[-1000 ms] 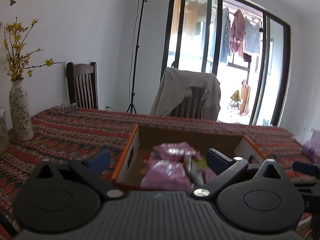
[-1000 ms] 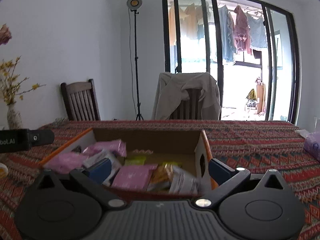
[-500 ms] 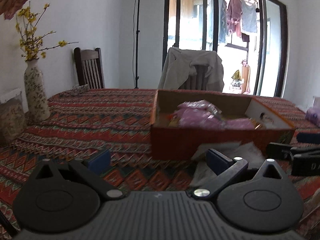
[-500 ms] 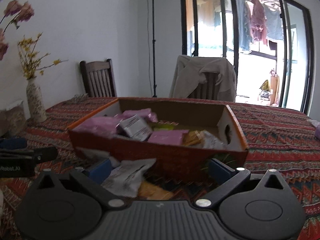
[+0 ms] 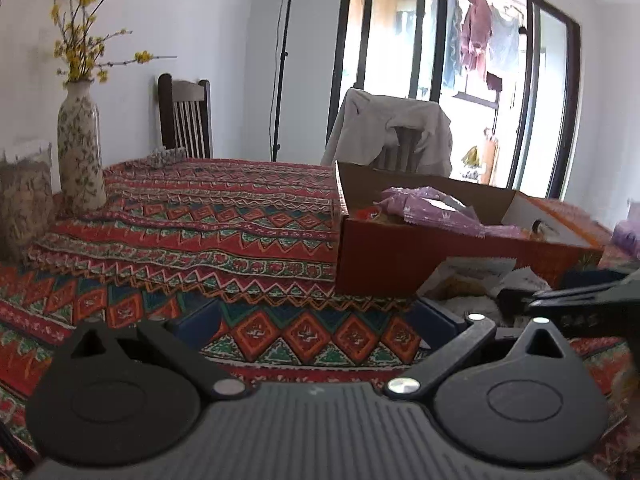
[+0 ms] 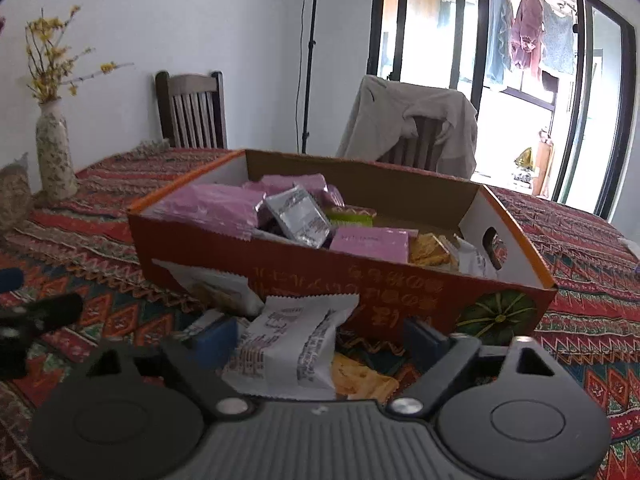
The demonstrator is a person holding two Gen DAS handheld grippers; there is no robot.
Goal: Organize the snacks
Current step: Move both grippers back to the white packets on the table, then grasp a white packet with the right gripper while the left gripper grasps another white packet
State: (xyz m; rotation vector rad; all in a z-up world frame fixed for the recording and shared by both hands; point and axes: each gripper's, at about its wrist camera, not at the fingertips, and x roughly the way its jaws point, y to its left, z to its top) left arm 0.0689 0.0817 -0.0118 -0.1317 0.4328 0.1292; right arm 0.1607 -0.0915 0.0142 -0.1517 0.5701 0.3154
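Snacks in the left wrist view: purple packets (image 5: 424,210) lie heaped in an orange cardboard box (image 5: 384,264) on the patterned surface (image 5: 192,232), and a pale packet (image 5: 468,276) lies outside against the box's near wall. The left hand-held gripper (image 5: 316,320) stands wide over bare cloth with nothing between its blue pads. A flowered vase (image 5: 78,148) stands far left.

From the right wrist view, the box (image 6: 400,280) holds purple, silver and yellow packets. Just in front of it a white snack packet (image 6: 292,348) lies on the surface between the pads of the right hand-held gripper (image 6: 320,336), whose jaws have just been closing; the left pad (image 6: 214,338) sits at the packet's edge, the right pad (image 6: 420,338) apart from it.
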